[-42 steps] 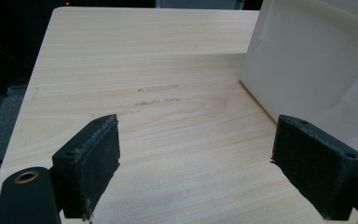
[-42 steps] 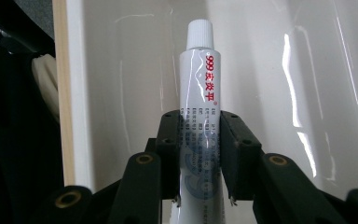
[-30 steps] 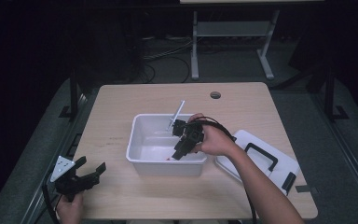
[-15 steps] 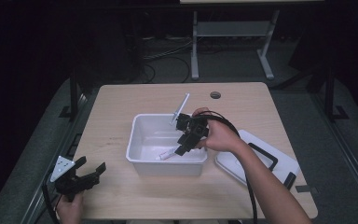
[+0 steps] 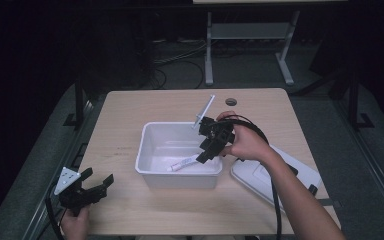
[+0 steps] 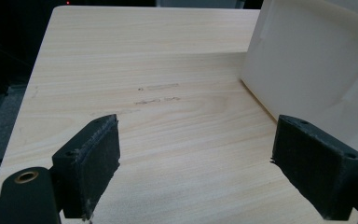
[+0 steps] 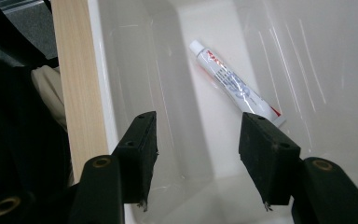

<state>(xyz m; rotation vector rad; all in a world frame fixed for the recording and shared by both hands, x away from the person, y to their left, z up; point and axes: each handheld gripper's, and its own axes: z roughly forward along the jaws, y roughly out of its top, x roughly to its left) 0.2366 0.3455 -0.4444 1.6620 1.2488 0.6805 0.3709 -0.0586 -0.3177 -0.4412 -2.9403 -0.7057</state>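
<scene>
A white toothpaste tube (image 5: 182, 163) (image 7: 235, 86) lies flat on the floor of the white plastic bin (image 5: 145, 150) in the middle of the table. My right gripper (image 5: 204, 151) (image 7: 198, 121) hangs over the bin's right half, pointing down into it. Its jaws have just been opening and nothing is between them; the tube lies below and beyond the fingertips. At the table's near left corner my left gripper (image 5: 97, 177) (image 6: 196, 126) stands open over bare wood, with the bin's outer wall (image 6: 317, 65) to its right.
A white bin lid (image 5: 280, 175) with a dark handle lies on the table just right of the bin, under the right forearm. A cable hole (image 5: 231, 102) sits near the far edge. Light wood (image 6: 144, 56) stretches left of the bin.
The right gripper has lifted up out of the bin and its jaws have spread. The tube it was low over now lies loose on the bin floor. The left gripper has stayed put.
</scene>
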